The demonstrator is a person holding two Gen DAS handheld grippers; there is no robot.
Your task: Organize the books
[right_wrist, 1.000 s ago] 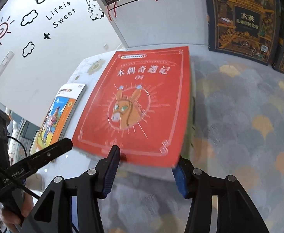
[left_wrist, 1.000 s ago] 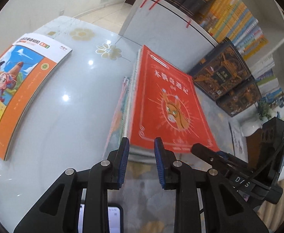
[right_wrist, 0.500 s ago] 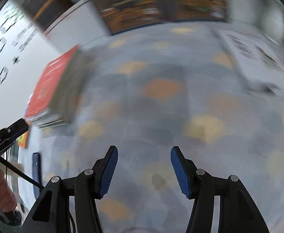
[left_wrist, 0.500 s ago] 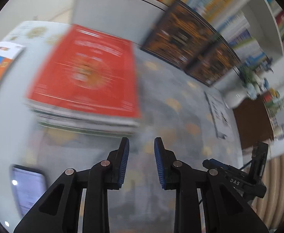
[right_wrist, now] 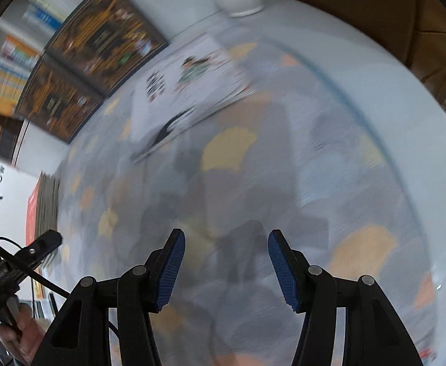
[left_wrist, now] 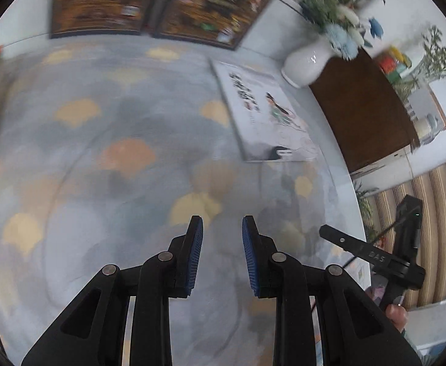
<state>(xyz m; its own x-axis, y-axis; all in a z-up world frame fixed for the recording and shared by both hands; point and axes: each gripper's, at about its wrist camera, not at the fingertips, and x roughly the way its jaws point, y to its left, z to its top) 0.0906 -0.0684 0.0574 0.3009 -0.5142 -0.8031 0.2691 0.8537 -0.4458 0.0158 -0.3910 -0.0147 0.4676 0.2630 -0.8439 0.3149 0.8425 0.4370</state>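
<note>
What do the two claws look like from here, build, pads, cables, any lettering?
Both are black, angular linkages with silver pivot pins and ribbed blue pads: left claw, right claw. White lettering marks each handle, a black cable trails off each, and no sleeve is in view.

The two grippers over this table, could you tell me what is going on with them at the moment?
A person is tidying books with a handheld gripper in each hand, and neither holds anything. The left gripper and the right gripper both hang open over the patterned table. A white picture book lies flat ahead of them, near a white vase. The red-topped book stack sits off at the left edge of the right wrist view. The views are motion-blurred.
</note>
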